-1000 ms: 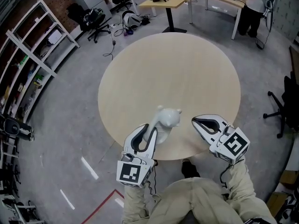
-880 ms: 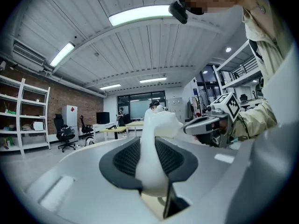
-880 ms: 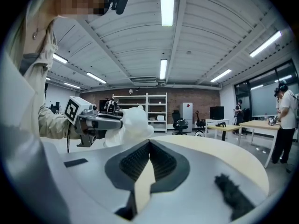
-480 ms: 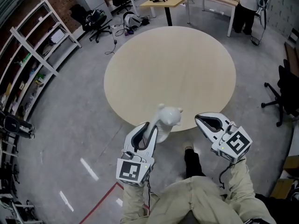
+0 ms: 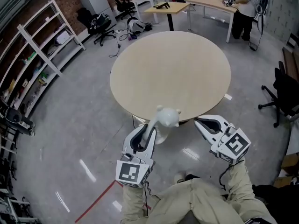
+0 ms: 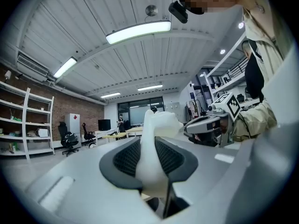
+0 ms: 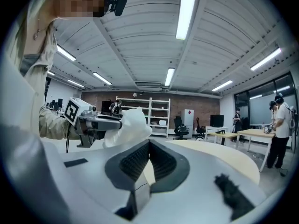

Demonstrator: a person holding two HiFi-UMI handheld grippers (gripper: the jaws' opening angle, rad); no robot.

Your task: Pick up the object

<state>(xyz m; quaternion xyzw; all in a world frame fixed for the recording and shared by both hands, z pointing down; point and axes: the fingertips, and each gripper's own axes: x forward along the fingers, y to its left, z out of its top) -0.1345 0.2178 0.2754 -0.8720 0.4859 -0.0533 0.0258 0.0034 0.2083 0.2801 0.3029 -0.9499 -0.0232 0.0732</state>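
A white animal-shaped figure (image 5: 166, 118) is gripped low on its body by my left gripper (image 5: 148, 135), which is shut on it. The figure hangs in the air just off the near edge of the round wooden table (image 5: 170, 69), above the floor. In the left gripper view the figure (image 6: 152, 139) fills the gap between the dark pads, its head rising above them. My right gripper (image 5: 200, 122) hangs to the right of the figure, apart from it, jaws shut with nothing between them. From the right gripper view the figure (image 7: 129, 124) and the left gripper (image 7: 93, 121) appear at the left.
White shelving (image 5: 42, 55) runs along the left wall. Office chairs and cables (image 5: 100, 20) lie beyond the table, with desks (image 5: 170, 6) and a standing person (image 5: 244, 6) at the back. A black chair (image 5: 280, 92) stands at the right. A red line (image 5: 96, 202) crosses the grey floor.
The view has drawn back from the table, so both grippers and the held figure now hang past its near edge over the floor. The grip on the figure is unchanged.
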